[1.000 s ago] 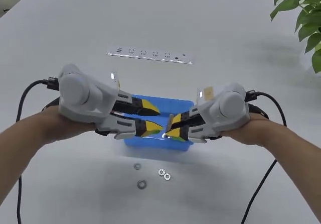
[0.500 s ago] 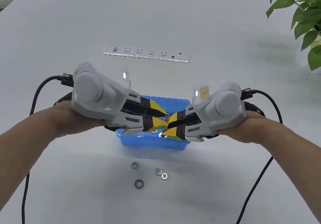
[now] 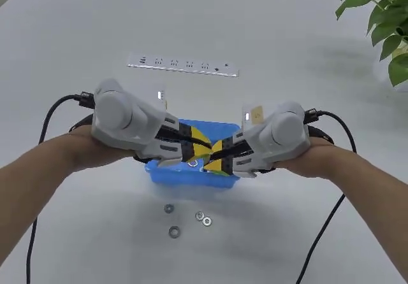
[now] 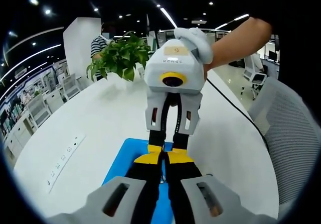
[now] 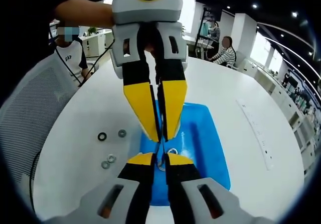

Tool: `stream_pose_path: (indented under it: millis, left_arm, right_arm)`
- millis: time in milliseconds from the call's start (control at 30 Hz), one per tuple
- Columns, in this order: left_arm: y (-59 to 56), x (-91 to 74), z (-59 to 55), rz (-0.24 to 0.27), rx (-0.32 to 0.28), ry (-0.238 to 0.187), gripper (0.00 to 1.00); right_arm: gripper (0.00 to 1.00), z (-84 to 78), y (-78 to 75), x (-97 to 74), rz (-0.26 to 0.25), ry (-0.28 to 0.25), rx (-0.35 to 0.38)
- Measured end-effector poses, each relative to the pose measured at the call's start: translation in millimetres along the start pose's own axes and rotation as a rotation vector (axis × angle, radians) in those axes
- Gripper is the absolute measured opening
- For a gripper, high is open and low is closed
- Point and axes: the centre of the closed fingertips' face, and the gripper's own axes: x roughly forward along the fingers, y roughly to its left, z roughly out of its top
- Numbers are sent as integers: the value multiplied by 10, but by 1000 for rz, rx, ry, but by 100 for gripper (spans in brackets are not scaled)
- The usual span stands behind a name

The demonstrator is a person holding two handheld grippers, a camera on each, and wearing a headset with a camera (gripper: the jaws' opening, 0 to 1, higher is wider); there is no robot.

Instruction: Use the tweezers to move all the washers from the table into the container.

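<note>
Between the yellow-tipped fingers (image 5: 142, 159) of the right gripper (image 5: 160, 159) we find the tweezers (image 5: 160, 142), a thin bright metal strip running forward into the left gripper (image 5: 160, 126), which meets it head-on. Both pairs of fingers are pressed together on that strip, so we read each gripper as clamped on the tweezers. The left gripper view agrees, with its own black and yellow fingers (image 4: 148, 158) closed to a narrow slit.

Just under the tweezer tips sits the container (image 5: 205, 133), a shallow rectangular blue tray with a smooth, slightly glossy floor. One washer (image 5: 172, 151) lies inside it beside the tips. We cannot tell whether the tweezers are touching it.

On the near side of the container, four more washers lie on the tabletop (image 3: 268, 55): one alone (image 3: 168, 208), two touching as a pair (image 3: 199, 216) (image 3: 206, 221), and one nearest us (image 3: 174, 232). They are small flat metal rings, dull silver against the matte pale grey surface.

We judge the task as barely begun, with one washer in and four to go.

Beyond the container a white power strip (image 3: 183, 65) lies flat, and green leaves of a plant (image 3: 382, 23) show at the far right corner.
</note>
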Motion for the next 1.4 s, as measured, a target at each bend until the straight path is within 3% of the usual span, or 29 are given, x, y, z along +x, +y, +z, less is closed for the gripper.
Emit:
stream_pose_path:
  millis: [633, 1100, 1400]
  left_arm:
    - [9, -54, 85, 17, -6, -4, 6]
    - [6, -168, 224, 36, -4, -13, 6]
    - [-58, -257, 290, 39, -4, -15, 6]
  right_arm:
    - [14, 60, 9, -109, -27, -4, 7]
    - [27, 90, 51, -323, -82, -21, 70]
    - [38, 60, 128, -485, -122, -29, 129]
